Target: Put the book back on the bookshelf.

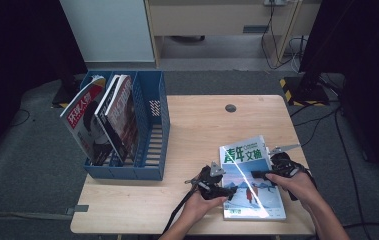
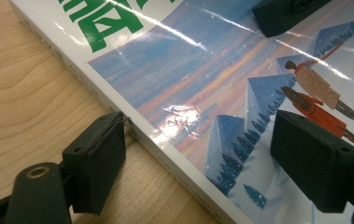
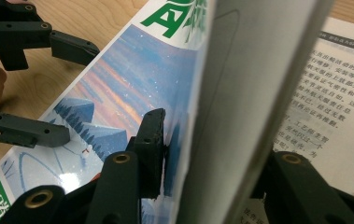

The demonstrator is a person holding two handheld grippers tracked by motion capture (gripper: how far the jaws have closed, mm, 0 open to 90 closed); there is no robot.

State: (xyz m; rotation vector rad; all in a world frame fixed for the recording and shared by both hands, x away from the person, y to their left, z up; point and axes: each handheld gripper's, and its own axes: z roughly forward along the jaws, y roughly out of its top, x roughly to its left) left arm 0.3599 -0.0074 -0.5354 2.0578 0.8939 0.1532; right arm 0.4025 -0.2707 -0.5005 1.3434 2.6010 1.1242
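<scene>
The magazine (image 1: 251, 180) lies flat on the desk (image 1: 192, 125) right between my two hands, its long axis running away from me, spine toward my left and the free page edges toward my right. That is what the next move turns on: the cover hinges along the left side, so anything lifted has to come up from the right.

My right hand-held gripper (image 1: 263, 173) is the one on that free edge. In the right gripper view the front cover (image 3: 240, 93) and perhaps a few leaves stand up on edge between its jaws, with printed text pages (image 3: 333, 84) lying open beyond. One pad sits against the picture side of the cover; the other pad is hidden behind the raised sheet, so I judge it is clamped on the cover, but I cannot see the pinch from both sides.

My left hand-held gripper (image 1: 225, 189) sits at the spine side, near the lower half of the magazine. In the left gripper view its jaws stand apart and released, one pad just off the spine (image 2: 174, 163) over the bare desk, the other above the glossy cover picture, gripping nothing.

The blue file rack (image 1: 152, 125), already holding other magazines (image 1: 104, 120), stands well off beyond my left hand, at the far left of the desk. So the magazine would have to travel leftward and away from me to reach it, and my left hand is the nearer one for that carry.
</scene>
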